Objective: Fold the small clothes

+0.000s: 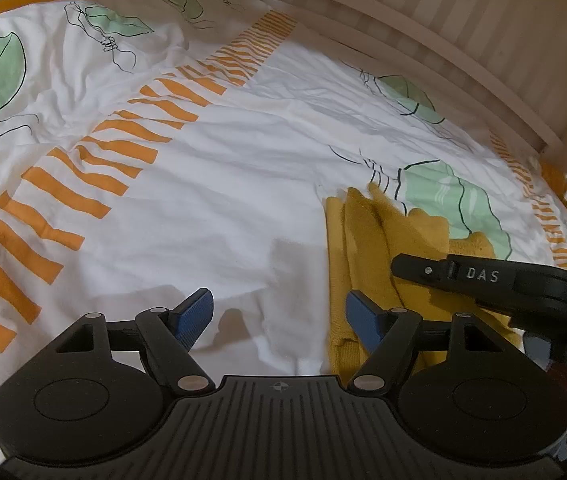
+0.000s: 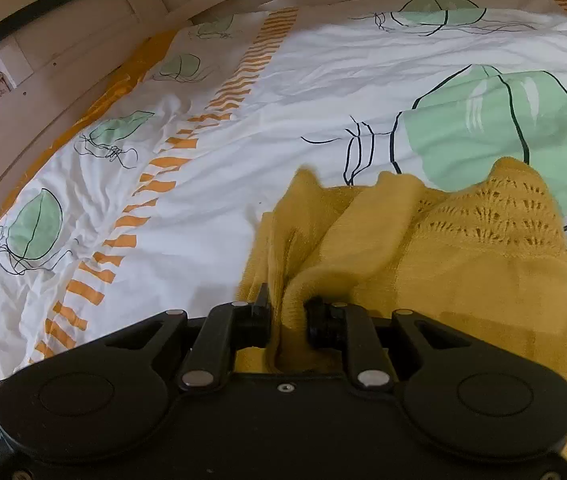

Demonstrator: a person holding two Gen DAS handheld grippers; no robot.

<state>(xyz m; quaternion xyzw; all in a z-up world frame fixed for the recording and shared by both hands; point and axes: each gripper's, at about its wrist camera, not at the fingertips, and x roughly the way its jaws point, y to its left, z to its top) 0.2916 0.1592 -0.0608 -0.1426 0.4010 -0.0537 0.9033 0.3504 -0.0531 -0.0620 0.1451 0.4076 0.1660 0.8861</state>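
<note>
left wrist view: right claw arm reads "das", pinching yellow knit

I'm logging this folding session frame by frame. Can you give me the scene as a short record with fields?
surface: bed cover, white with green leaves and orange stripes
garment: yellow knit garment, bunched, not yet folded flat
left gripper: open, holding nothing, its right finger over the garment's edge
right gripper: shut on a fold of the garment
backdrop: pale wooden bed frame
</note>
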